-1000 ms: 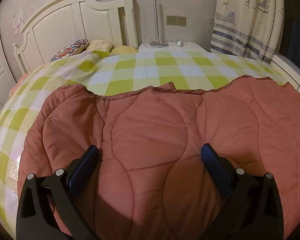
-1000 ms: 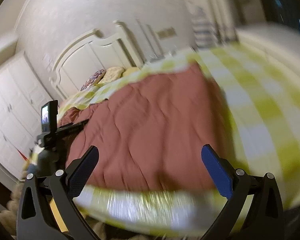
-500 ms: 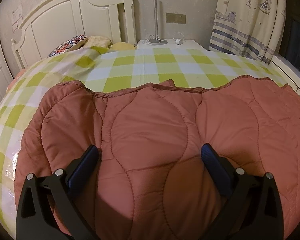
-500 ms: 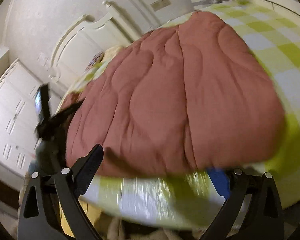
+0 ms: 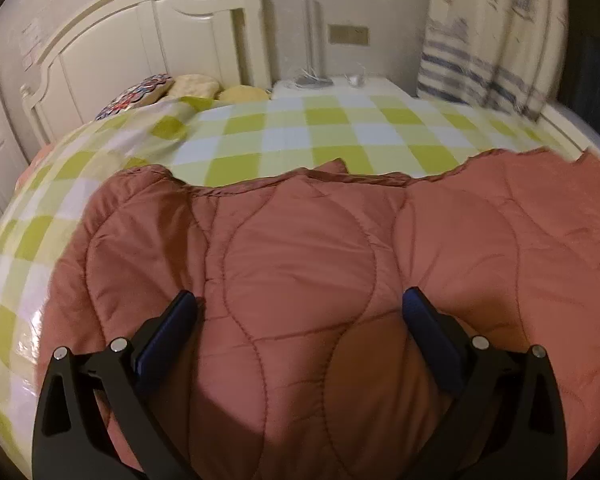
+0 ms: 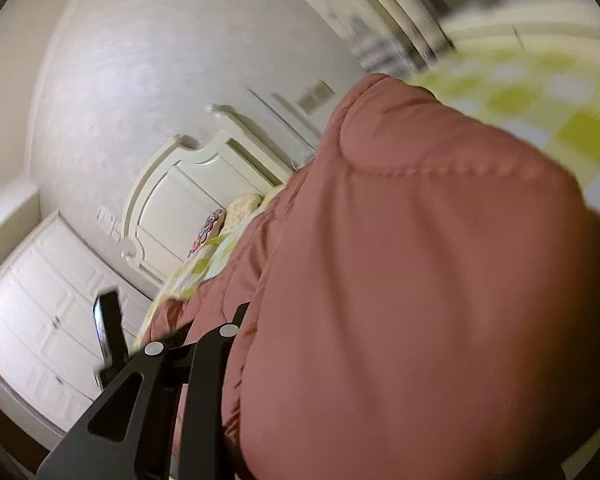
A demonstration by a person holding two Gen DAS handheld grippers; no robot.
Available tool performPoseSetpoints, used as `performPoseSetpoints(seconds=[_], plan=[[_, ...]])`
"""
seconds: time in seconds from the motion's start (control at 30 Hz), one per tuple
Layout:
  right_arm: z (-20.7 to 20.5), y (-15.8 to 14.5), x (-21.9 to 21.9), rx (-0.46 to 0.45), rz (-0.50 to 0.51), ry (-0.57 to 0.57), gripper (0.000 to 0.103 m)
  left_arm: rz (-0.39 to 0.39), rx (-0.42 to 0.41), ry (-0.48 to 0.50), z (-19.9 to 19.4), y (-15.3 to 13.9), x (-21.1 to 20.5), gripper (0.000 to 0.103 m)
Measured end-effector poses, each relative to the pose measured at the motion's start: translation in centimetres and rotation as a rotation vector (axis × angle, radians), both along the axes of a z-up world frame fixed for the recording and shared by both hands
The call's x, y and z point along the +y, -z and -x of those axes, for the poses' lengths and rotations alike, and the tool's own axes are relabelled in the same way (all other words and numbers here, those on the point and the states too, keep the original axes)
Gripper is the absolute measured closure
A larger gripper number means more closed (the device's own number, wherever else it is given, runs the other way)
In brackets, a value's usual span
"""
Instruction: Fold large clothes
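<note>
A padded, rust-red quilted coat (image 5: pixel 300 280) is seen spread across a bed (image 5: pixel 284 136) covered in a glossy green-and-white checked sheet, below a cream wooden headboard (image 5: pixel 148 44). The left gripper (image 5: pixel 300 308) is held wide above the coat's puffy middle, nothing between its blue pads (image 5: pixel 424 320). The right gripper (image 6: pixel 236 360) is pressed close against the coat's edge; whether fabric is pinched cannot be told, one finger being hidden. The coat is judged light, soft and springy, its smooth shell likely slippery; a stitched hem or seam would best be taken, since puffed panels may slide out.
</note>
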State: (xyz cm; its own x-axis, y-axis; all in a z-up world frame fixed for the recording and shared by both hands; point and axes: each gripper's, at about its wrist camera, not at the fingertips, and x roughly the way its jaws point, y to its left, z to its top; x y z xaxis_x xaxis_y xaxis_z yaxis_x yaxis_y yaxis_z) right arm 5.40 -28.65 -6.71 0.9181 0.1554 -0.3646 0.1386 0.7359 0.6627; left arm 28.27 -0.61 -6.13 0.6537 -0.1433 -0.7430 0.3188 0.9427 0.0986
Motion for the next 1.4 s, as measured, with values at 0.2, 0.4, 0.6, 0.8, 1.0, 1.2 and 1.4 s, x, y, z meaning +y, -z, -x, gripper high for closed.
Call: performPoseSetpoints(seconds=[0.2, 0.4, 0.6, 0.8, 1.0, 1.2, 1.4], plan=[[5.1, -1.6, -0.1, -0.047, 0.106, 0.046, 0.068, -0.001, -0.103, -0.009, 2.5, -4.1, -5.7, 0.002], [7.9, -4.7, 2.0, -0.091, 0.263, 0.068, 0.068, -0.178, -0.059, 0.028, 2.5, 0.8, -12.9, 0.002], [8.2, -6.4, 4.3, -0.078, 0.367, 0.082, 0.068, -0.033, -0.172, 0.029, 7.1, -3.0, -9.7, 0.004], [7.7, -7.2, 6.3, -0.049, 0.457, 0.095, 0.067, 0.035, -0.231, 0.164, 15.9, -3.6, -6.2, 0.003], [6.1, -8.0, 10.9, -0.022, 0.577, 0.054, 0.067, -0.031, -0.197, 0.24, 18.2, 1.8, -8.9, 0.003], [5.1, -9.7, 16.5, 0.005, 0.817, 0.04, 0.067, 0.132, -0.201, 0.242, 17.9, -3.2, -3.0, 0.012], [2.7, -9.6, 23.1, 0.097, 1.094, 0.033, 0.066, 0.307, -0.239, -0.152, 13.0, -6.1, 12.5, 0.011]])
